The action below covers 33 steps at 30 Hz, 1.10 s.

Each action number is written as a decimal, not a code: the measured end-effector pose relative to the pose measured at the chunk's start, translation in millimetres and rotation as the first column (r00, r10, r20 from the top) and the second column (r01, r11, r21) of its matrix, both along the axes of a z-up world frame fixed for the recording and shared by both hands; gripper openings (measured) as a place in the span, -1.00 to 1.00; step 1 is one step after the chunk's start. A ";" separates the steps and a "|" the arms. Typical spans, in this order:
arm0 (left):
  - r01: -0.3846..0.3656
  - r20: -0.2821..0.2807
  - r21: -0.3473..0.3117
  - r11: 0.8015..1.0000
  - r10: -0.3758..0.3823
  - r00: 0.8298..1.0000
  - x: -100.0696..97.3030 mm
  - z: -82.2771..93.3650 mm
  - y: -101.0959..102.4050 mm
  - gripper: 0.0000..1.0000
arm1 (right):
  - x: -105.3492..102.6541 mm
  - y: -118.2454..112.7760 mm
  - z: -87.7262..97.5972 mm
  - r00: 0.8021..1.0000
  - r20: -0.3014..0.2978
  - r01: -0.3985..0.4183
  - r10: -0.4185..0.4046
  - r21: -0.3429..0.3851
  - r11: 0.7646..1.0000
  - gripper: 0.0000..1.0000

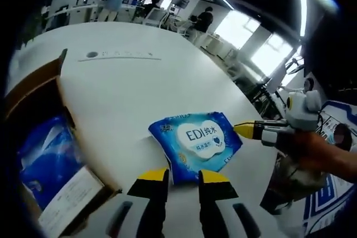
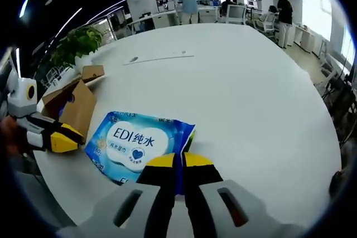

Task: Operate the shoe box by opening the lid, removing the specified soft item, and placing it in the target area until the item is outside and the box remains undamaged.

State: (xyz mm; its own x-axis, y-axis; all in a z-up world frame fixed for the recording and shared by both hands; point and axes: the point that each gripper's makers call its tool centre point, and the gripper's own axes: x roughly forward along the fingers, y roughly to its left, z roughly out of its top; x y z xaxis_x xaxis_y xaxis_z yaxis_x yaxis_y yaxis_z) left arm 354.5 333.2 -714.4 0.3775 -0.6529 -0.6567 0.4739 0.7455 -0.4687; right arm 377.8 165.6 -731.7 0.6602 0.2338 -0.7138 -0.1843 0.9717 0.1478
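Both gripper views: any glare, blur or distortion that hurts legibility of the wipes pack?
Left gripper view: windows blow out at upper right, table edge bends from fisheye, wipes pack print stays sharp. Right gripper view: even light, soft sheen on the pack, label readable; left gripper near the rim looks stretched.

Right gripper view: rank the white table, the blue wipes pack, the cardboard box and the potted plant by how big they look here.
1. white table
2. blue wipes pack
3 and 4. cardboard box and potted plant: these look alike in size. The plant sits farther from the camera, so I leave them unranked.
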 end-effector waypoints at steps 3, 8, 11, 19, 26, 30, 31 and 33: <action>0.000 0.009 -0.008 1.000 0.000 1.000 -1.1 5.1 4.0 -0.58 | 0.8 -0.7 -0.6 1.000 0.004 0.003 -0.003 -0.005 1.000 -0.97; 0.012 0.026 -0.024 1.000 -0.012 1.000 -4.7 15.9 10.8 -0.58 | -4.5 8.0 4.4 1.000 0.007 0.000 0.000 -0.007 1.000 -0.96; 0.011 0.036 -0.034 0.999 -0.009 0.999 -7.4 21.7 18.4 -0.58 | -5.1 17.2 8.6 1.000 0.012 -0.010 0.010 -0.009 1.000 -0.96; -0.001 0.084 -0.051 0.999 0.006 0.996 -13.3 31.5 49.7 -0.57 | -0.2 54.7 20.3 0.998 0.035 -0.048 0.048 -0.011 0.999 -0.95; -0.042 0.118 -0.064 0.997 0.049 0.992 -17.2 43.0 83.8 -0.57 | 3.1 93.6 26.8 0.994 0.050 -0.100 0.100 -0.004 0.995 -0.94; -0.073 0.131 -0.066 0.995 0.081 0.988 -15.9 46.8 107.0 -0.57 | 5.7 112.9 30.2 0.990 0.053 -0.128 0.128 -0.002 0.992 -0.94; -0.082 0.132 -0.066 0.994 0.090 0.987 -15.9 47.3 114.1 -0.57 | 7.2 117.1 31.1 0.989 0.056 -0.134 0.134 -0.002 0.991 -0.94; -0.100 0.136 -0.065 0.993 0.108 0.985 -15.4 48.1 124.2 -0.56 | 8.9 128.0 33.8 0.987 0.060 -0.148 0.147 0.002 0.989 -0.93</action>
